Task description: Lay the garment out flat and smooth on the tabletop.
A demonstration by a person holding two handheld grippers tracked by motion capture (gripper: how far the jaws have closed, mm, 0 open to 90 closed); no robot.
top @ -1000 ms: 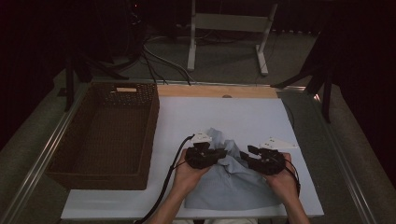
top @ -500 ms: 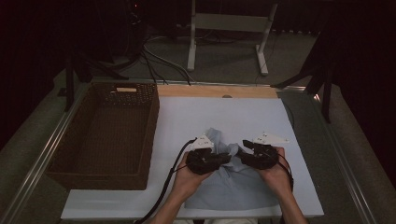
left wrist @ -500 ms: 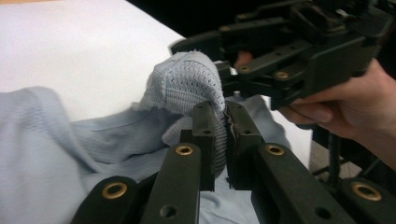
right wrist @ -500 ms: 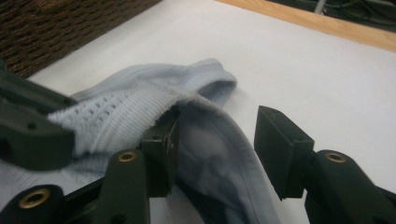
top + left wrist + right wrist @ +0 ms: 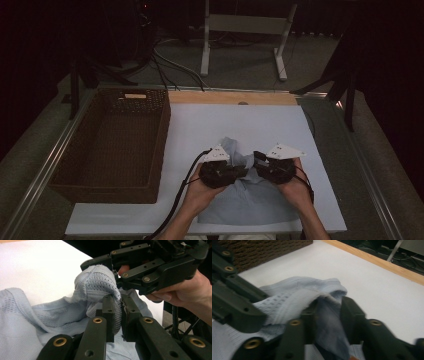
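Note:
A light blue knit cloth (image 5: 250, 200) lies crumpled on the white table cover (image 5: 240, 125) near the front edge. My left gripper (image 5: 244, 171) points right and is shut on a raised fold of the cloth (image 5: 95, 285), which is pinched between its pads (image 5: 117, 305). My right gripper (image 5: 256, 161) faces it from the right, tip to tip. Its jaws have just been closing, and a fold of the cloth (image 5: 294, 297) is squeezed between them (image 5: 328, 307). A hand holds each gripper.
A brown wicker basket (image 5: 161, 135) stands along the left side of the cover, its weave also seen at the right gripper view's top left (image 5: 262, 250). A wooden strip (image 5: 230, 97) borders the far edge. Cables and a stand's legs lie on the floor beyond.
The right gripper has shifted slightly left, closer to the left gripper, and its jaws have closed on the cloth. The fold between the two grippers is bunched higher.

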